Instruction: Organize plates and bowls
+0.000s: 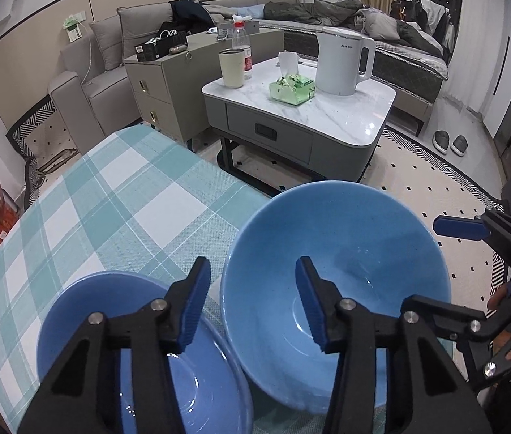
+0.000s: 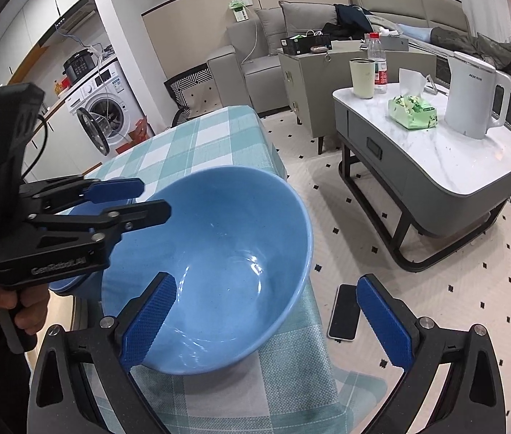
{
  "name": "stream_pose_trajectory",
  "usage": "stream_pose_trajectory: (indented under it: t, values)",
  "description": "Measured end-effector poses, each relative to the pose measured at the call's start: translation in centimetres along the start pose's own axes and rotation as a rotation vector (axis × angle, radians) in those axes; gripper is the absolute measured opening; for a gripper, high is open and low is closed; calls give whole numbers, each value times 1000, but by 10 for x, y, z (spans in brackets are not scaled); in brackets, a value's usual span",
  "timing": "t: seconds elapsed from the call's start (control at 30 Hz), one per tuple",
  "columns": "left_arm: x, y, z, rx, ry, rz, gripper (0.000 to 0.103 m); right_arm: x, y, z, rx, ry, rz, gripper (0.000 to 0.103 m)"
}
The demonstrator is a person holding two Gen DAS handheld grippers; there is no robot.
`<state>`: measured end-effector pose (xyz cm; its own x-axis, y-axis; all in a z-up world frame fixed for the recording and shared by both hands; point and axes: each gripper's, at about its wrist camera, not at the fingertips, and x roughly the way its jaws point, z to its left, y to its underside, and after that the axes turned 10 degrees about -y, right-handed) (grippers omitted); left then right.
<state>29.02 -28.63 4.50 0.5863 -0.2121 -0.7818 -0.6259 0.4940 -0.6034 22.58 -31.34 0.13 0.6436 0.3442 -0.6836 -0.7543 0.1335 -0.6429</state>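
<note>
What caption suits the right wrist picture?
Open right tongs straddle the near rim of a deep glossy blue bowl on a teal-and-white checked tablecloth.

- My left gripper (image 1: 252,302) is black, its 2 pads ridged blue
- My right gripper (image 2: 266,318) wears the same black frame and ridged blue pads
- The big bowl (image 1: 346,253) is plain light blue, glossy inside
- The shallower bowl (image 1: 85,311) beside it is a deeper blue
- The tablecloth (image 1: 111,195) is checked in teal, pale aqua and white
- The coffee table (image 2: 436,159) has a white, grey-veined marble top over a grey drawer
- The kettle (image 1: 342,59) is white
- The tissue pack (image 1: 291,88) is green
- The tumbler (image 2: 362,77) is cream
- The rug (image 2: 472,307) is cream with small black diamonds and a black-and-white striped border
- The phone (image 2: 344,313) on it is black
- The sofa (image 1: 85,83) is beige
</note>
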Motion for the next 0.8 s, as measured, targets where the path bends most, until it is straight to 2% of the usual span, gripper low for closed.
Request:
stream_pose_trajectory:
  t: [0.23,0.4,0.57,0.8]
  values:
    - [11,1,-4,16,1,41,41,6,3,2,-6,-17,23,101]
    - [9,4,-5,18,-12,43,40,7,3,4,-13,-31,32,97]
    - [7,7,-6,26,-14,44,38,7,4,5,-15,-34,37,88]
    - [3,12,-11,42,-10,42,38,2,5,4,-26,-40,30,81]
